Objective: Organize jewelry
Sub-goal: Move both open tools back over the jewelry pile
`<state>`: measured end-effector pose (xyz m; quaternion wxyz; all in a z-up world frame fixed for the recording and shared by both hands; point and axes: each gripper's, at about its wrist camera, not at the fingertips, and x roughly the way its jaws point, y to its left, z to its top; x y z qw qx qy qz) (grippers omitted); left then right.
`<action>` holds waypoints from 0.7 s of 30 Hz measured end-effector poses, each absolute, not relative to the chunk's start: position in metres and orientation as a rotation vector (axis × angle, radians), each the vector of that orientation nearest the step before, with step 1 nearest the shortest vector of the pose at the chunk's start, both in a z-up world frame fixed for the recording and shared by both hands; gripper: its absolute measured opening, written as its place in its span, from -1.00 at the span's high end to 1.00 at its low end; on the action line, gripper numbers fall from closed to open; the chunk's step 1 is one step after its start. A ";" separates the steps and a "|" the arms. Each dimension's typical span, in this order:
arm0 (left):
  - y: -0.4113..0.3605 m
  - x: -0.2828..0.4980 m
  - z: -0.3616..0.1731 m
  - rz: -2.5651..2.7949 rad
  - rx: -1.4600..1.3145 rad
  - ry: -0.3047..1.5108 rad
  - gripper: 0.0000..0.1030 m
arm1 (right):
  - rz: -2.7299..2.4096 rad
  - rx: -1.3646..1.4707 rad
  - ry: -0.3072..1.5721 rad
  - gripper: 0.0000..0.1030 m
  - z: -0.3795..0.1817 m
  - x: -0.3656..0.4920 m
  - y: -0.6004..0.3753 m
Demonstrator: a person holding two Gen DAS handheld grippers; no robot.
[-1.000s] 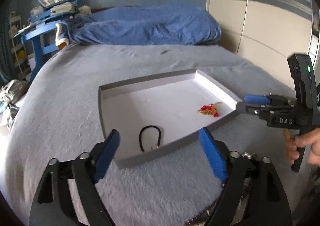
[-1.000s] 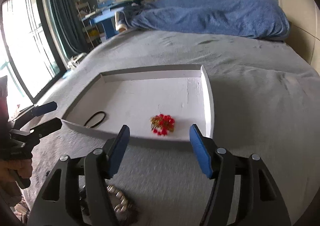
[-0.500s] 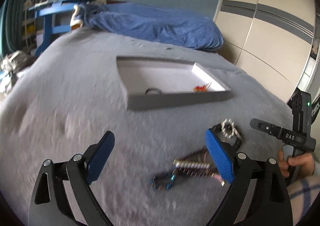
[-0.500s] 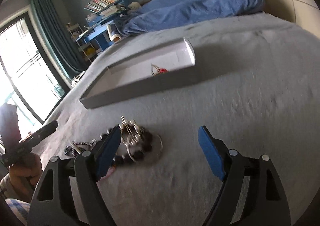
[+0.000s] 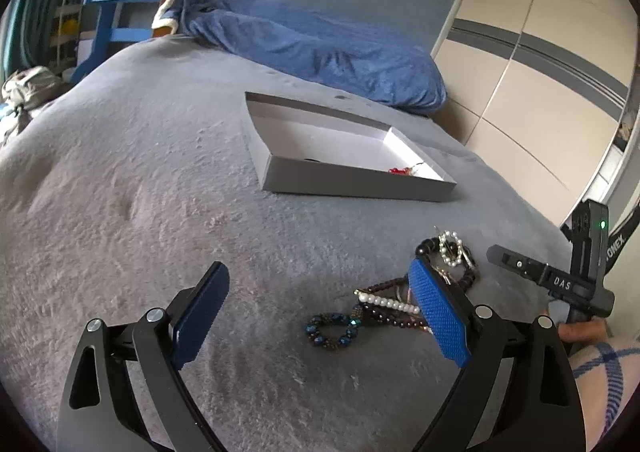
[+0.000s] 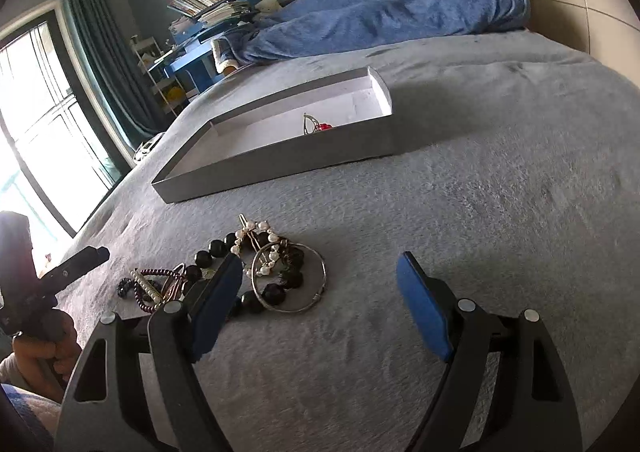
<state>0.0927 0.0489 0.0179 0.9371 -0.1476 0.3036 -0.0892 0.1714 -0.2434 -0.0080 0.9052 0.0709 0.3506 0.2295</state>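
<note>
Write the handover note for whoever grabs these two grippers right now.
Left gripper: open, empty, above the blanket.
Right gripper: open, empty, by the jewelry pile.
Done: red bead piece lies in the gray tray; a dark item there is mostly hidden.
Left: pearl clip, blue bead bracelet, black bead bracelet and silver bangle lie loose before the tray.

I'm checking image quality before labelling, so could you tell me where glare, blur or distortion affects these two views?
Right wrist view: the window is blown out to white, and the hand beneath it sits in shadow; the jewelry and tray stay sharp. Left wrist view: even light, no glare, crisp jewelry. Both: strong fisheye bending and dark corner vignetting.
</note>
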 end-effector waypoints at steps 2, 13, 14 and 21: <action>0.044 0.091 0.019 -0.189 -0.279 0.615 -0.76 | 0.479 0.151 0.715 -0.52 -0.007 0.169 -0.245; 0.027 0.096 0.018 -0.219 -0.185 0.649 -0.76 | 0.477 0.139 0.704 -0.52 -0.007 0.165 -0.242; 0.028 0.095 0.018 -0.220 -0.188 0.648 -0.76 | 0.477 0.140 0.705 -0.52 -0.007 0.165 -0.242; 0.025 0.091 0.019 -0.237 -0.171 0.634 -0.77 | 0.482 0.137 0.704 -0.52 -0.007 0.166 -0.242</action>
